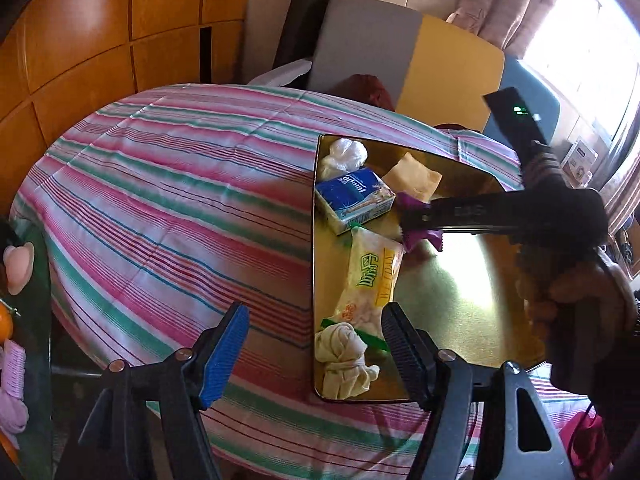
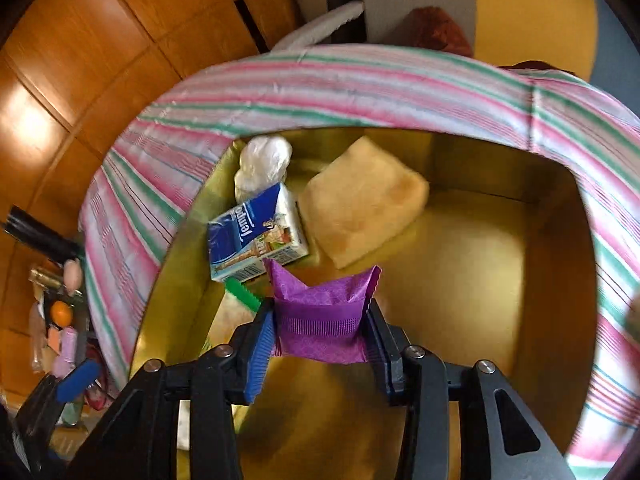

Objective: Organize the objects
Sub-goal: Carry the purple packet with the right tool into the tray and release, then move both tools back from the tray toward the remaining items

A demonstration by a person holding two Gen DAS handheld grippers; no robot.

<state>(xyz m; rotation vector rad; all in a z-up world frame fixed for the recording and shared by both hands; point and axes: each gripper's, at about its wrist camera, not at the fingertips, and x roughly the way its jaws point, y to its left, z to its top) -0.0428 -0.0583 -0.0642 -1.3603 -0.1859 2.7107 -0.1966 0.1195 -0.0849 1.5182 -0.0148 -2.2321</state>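
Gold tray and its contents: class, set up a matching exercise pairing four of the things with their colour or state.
Things:
1. tissue pack
2. purple packet
3. plastic bag
4. left gripper

Descriptions:
A. white, crumpled, in the tray's far corner
B. open, holding nothing
C. blue and white, lying in the tray
D. pinched between the right gripper's fingers

Pairs: 1-C, 2-D, 3-A, 4-B

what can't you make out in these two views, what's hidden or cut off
- Yellow snack packet: mostly hidden behind the right gripper in the right wrist view.
- Purple packet: mostly covered by that gripper's jaws in the left wrist view.
- Left-edge clutter: blurred, small.
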